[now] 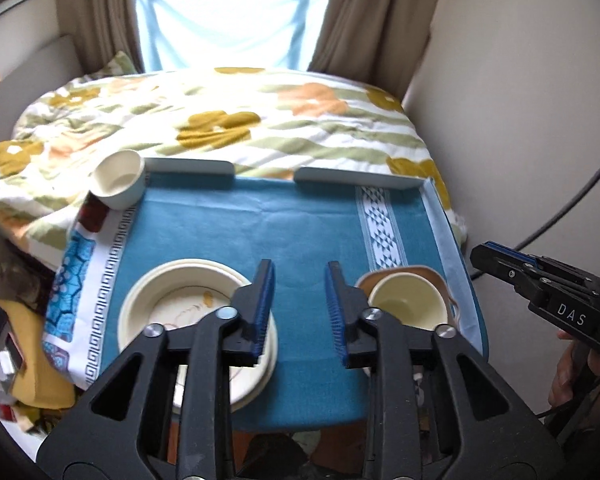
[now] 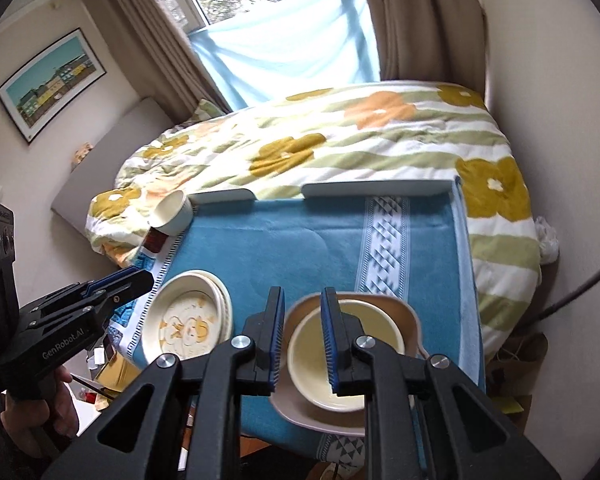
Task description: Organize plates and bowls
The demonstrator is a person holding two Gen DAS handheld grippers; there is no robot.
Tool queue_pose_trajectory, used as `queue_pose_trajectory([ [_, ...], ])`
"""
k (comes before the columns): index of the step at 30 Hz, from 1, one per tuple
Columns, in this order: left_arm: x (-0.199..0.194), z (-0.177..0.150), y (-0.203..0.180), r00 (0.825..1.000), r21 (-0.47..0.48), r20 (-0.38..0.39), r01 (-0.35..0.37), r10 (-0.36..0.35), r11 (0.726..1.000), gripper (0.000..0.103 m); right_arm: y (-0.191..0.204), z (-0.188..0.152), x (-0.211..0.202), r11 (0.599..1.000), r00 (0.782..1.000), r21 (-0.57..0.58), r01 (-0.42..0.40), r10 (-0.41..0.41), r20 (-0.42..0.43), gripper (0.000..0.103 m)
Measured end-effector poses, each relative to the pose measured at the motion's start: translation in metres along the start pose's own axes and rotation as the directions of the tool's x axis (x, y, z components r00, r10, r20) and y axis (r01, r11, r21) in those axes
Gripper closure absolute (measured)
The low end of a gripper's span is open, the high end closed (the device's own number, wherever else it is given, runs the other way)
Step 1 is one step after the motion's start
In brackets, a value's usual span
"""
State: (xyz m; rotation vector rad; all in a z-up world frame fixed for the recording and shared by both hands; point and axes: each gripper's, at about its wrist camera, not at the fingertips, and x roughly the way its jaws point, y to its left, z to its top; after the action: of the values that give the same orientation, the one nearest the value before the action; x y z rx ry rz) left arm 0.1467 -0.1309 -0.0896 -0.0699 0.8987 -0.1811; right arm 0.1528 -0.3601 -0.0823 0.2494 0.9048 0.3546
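Two stacks of crockery on the teal cloth-covered table: near left, cream shallow plates nested with a printed one on top; near right, a pale yellow round bowl seated in a beige squarish dish. One more small cream bowl tipped at the far left corner, half off the cloth against the flowered quilt, apart from the rest and probably the piece left to gather. Left gripper hovering between the stacks, jaws parted wide, holding nothing. Right gripper above the yellow bowl's left rim, jaws moderately apart, straddling the rim but not closed on it, likely lined up for a rim pinch. Far edge fenced by white rails, likely to stop things sliding off.
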Motion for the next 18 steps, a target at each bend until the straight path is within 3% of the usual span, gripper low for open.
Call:
queue_pose_trajectory([
  [1, -0.007, 0.003, 0.01, 1.0, -0.024, 0.019, -0.018, 0.019, 1.0, 0.016, 0.008, 0.005, 0.001, 0.999, 1.0, -0.015, -0.028, 0.028, 0.013, 0.068],
  [2, -0.016, 0.004, 0.021, 0.998, -0.049, 0.057, -0.039, 0.041, 0.998, 0.004, 0.016, 0.01, 0.003, 0.998, 0.998, -0.029, -0.056, 0.057, 0.026, 0.043],
  [3, -0.025, 0.005, 0.03, 0.993, -0.07, 0.105, -0.055, 0.062, 0.996, 0.0, 0.023, 0.015, 0.006, 0.996, 0.996, -0.042, -0.083, 0.085, 0.035, 0.031],
  [4, -0.032, 0.006, 0.039, 0.988, -0.082, 0.134, -0.069, 0.08, 0.994, 0.0, 0.031, 0.021, 0.01, 0.993, 0.993, -0.056, -0.106, 0.109, 0.044, 0.011],
  [5, -0.035, 0.008, 0.047, 0.986, -0.091, 0.139, -0.085, 0.097, 0.992, 0.0, 0.038, 0.026, 0.015, 0.99, 0.991, -0.071, -0.121, 0.124, 0.048, 0.007],
  [11, -0.03, 0.026, 0.109, 0.971, -0.159, 0.125, -0.184, 0.205, 0.97, 0.0, 0.085, 0.061, 0.055, 0.971, 0.983, -0.182, -0.153, 0.168, 0.073, 0.007],
  [15, -0.018, 0.044, 0.165, 0.977, -0.26, 0.125, -0.138, 0.175, 0.956, 0.0, 0.123, 0.098, 0.093, 0.954, 0.986, -0.25, -0.163, 0.168, -0.004, 0.007],
  [18, 0.004, 0.057, 0.213, 0.987, -0.374, 0.102, -0.076, 0.123, 0.924, 0.0, 0.142, 0.118, 0.129, 0.961, 0.983, -0.21, -0.181, 0.184, -0.007, 0.006],
])
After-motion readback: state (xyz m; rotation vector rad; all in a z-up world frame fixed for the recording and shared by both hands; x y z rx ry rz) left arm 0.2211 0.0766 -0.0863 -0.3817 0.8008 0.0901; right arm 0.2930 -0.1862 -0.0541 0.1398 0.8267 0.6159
